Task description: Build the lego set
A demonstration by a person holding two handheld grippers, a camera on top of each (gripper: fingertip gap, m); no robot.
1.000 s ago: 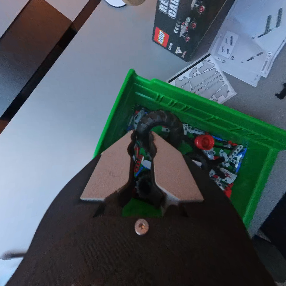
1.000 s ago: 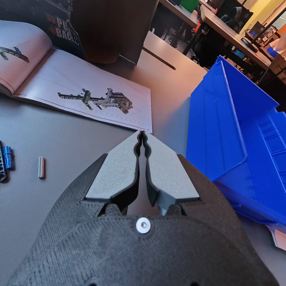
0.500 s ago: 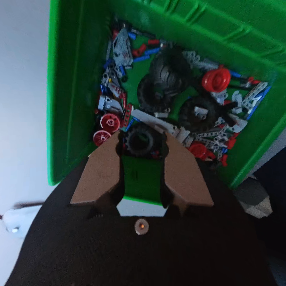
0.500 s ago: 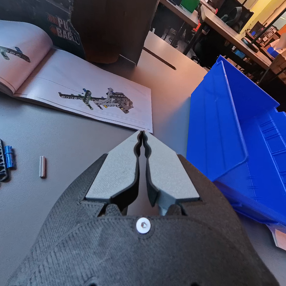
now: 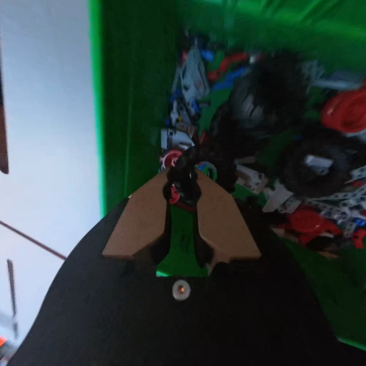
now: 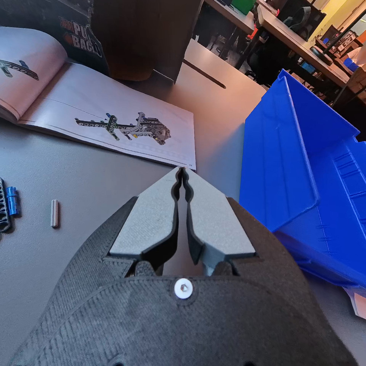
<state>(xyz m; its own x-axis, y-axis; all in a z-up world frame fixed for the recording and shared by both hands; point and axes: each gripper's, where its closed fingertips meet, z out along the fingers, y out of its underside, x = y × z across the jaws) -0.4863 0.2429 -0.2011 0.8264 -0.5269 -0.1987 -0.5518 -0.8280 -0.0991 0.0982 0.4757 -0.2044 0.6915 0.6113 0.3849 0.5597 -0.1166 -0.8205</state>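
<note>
The step in hand appeared to be picking a part from stock. The left gripper (image 5: 182, 178) was down inside the green bin (image 5: 130, 99), its fingers narrowed onto the edge of a small black tyre (image 5: 188, 164) at the near-left of the loose pile. The view was blurred, so a firm grip could not be confirmed. The next move would call for a clean lift clear of the neighbouring pieces, then carriage to the work area on the grey table (image 6: 83, 178).

Counted, largest first: one blue bin (image 6: 287, 168), one green bin, one open instruction booklet (image 6: 118, 122), at least three black tyres, roughly three red wheel hubs (the blur prevented a firm count), one black beam (image 6: 3, 208) touching one blue pin (image 6: 11, 200), one grey axle (image 6: 54, 213) lying apart.

The right gripper (image 6: 181, 170) hovered above the table beside the blue bin, tips together and holding nothing.
</note>
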